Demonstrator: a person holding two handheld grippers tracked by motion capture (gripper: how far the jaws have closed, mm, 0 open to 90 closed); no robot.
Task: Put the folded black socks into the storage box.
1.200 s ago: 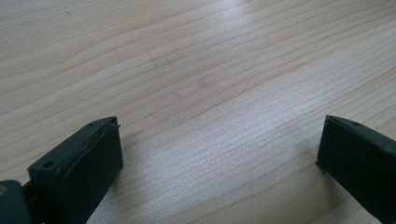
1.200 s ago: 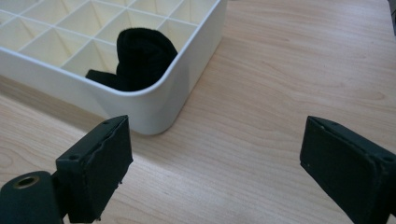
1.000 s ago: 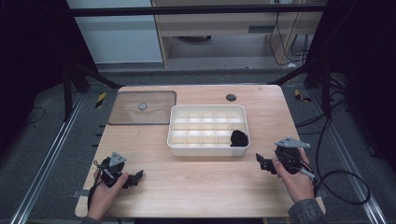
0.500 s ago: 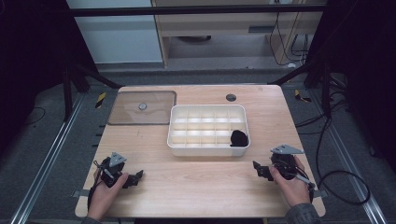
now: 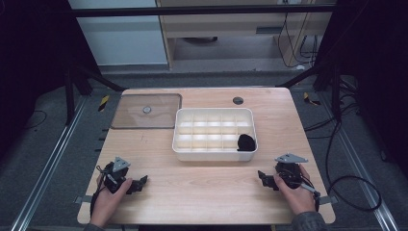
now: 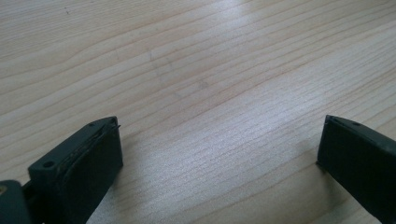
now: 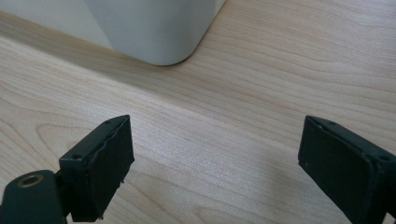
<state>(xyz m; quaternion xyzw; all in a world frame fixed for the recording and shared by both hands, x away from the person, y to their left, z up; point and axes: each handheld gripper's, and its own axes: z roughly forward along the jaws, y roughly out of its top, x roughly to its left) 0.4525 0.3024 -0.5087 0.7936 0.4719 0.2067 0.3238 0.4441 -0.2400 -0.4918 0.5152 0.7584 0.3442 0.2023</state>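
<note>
A white divided tray (image 5: 214, 152) stands at the middle of the wooden table (image 5: 207, 192). A black object (image 5: 246, 142) lies in its front right compartment. My left gripper (image 5: 140, 183) rests low over the table's front left, open, with bare wood between its jaws (image 6: 219, 140). My right gripper (image 5: 262, 178) sits at the front right, open and empty (image 7: 215, 154). In the right gripper view the tray's rounded corner (image 7: 159, 32) is just ahead of the jaws.
A clear flat lid (image 5: 146, 111) with a small knob lies at the back left of the table. A dark round grommet (image 5: 237, 100) is set in the table behind the tray. Cables (image 5: 346, 168) trail on the floor at right.
My right gripper has drawn back toward the table's front edge and slightly left. The left gripper has stayed in place.
</note>
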